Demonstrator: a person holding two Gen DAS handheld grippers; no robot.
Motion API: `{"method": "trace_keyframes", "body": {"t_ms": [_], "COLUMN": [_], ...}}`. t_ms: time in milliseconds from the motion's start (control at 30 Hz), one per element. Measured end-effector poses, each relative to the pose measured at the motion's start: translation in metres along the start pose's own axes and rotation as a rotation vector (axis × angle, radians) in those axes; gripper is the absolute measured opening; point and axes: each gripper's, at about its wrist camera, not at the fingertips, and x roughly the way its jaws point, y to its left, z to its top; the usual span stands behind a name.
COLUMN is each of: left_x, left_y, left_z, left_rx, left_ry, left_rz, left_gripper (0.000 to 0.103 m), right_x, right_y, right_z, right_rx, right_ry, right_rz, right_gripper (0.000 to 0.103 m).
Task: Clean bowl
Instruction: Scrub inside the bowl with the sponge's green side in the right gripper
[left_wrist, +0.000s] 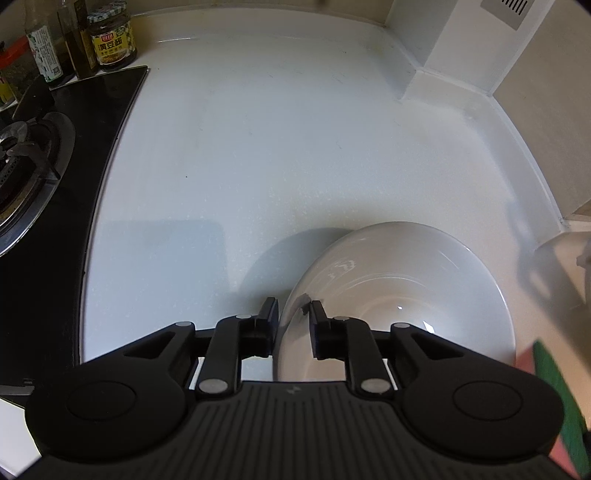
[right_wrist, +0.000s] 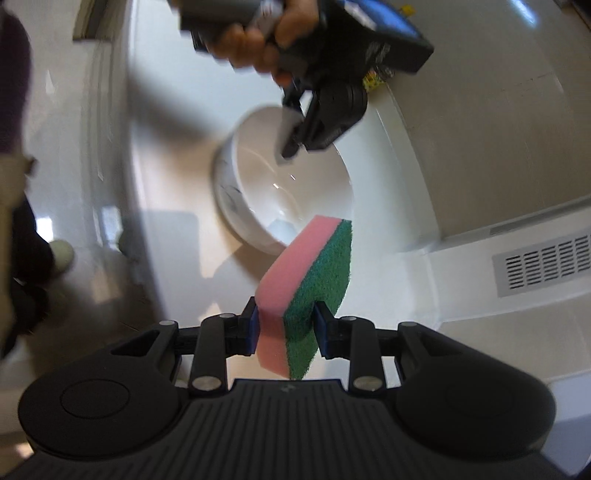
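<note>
Plainly, the bowl (left_wrist: 399, 295) is sitting upright on the white counter (left_wrist: 258, 147), a glossy white ceramic bowl with a deep, rounded inside that is catching small bright glints; in the right wrist view a faint dark pattern is showing on its outer wall (right_wrist: 231, 192). It is resting towards the counter's near right part, close to where the counter is meeting the pale wall panel (left_wrist: 554, 110) on the right, and well apart from the black stove top (left_wrist: 55, 184) running along the counter's left edge. The left gripper (left_wrist: 293, 314) is straddling the bowl's near-left rim, one finger outside and one inside, with its jaws standing parted and a gap showing on both sides of the rim, so the pads are not pressing on it. The right gripper (right_wrist: 286, 321) is clamping a sponge (right_wrist: 310, 273), pink foam on one face and green scouring pad on the other, with both pads pressing into its lower end; the sponge is hanging just beside the bowl's rim, above the counter. A person's hand (right_wrist: 266, 40) is gripping the left tool's handle above the bowl. Jars and bottles (left_wrist: 92, 37) are standing at the counter's far left corner behind the stove.
</note>
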Motion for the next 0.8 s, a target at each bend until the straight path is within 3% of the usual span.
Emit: {"method": "trace_keyframes", "body": {"t_ms": [100,167,233,300,400,467,567,667,800], "left_x": [0.000,-0.001,-0.003,-0.005,-0.005,-0.005,-0.003,0.001,0.002], "left_y": [0.005,0.009,0.012,0.014,0.017,0.018,0.020,0.024,0.027], "left_z": [0.001,0.001,-0.001,-0.003,-0.003,-0.004,-0.005,-0.006,-0.008], "left_rx": [-0.011,-0.022,-0.036,-0.040,-0.044,-0.045,-0.053,-0.057,-0.056], "left_ry": [0.025,0.047,0.062,0.066,0.068,0.067,0.067,0.077,0.081], "left_rz": [-0.026,-0.044,-0.050,-0.054,-0.064,-0.065,-0.060,-0.068,-0.086], "left_gripper": [0.015,0.013,0.011,0.009,0.009,0.009,0.008,0.008,0.010], "right_x": [-0.017,-0.018,-0.010,0.013,0.038,0.061,0.078,0.088,0.095], "right_y": [-0.010,-0.023,-0.023,-0.024,-0.017,-0.008,-0.009,-0.013,-0.010], "right_z": [0.000,-0.001,-0.001,-0.002,-0.006,-0.017,-0.030,-0.026,-0.016], "right_rx": [0.045,0.010,-0.140,-0.416,-0.769,-1.150,-1.491,-1.643,-1.717], "right_ry": [-0.041,-0.045,-0.023,-0.033,-0.050,-0.091,-0.155,-0.215,-0.251], "right_rz": [0.057,0.006,-0.101,-0.183,-0.216,-0.251,-0.283,-0.284,-0.270], "right_gripper": [0.026,0.026,0.026,0.026,0.026,0.026,0.026,0.026,0.026]}}
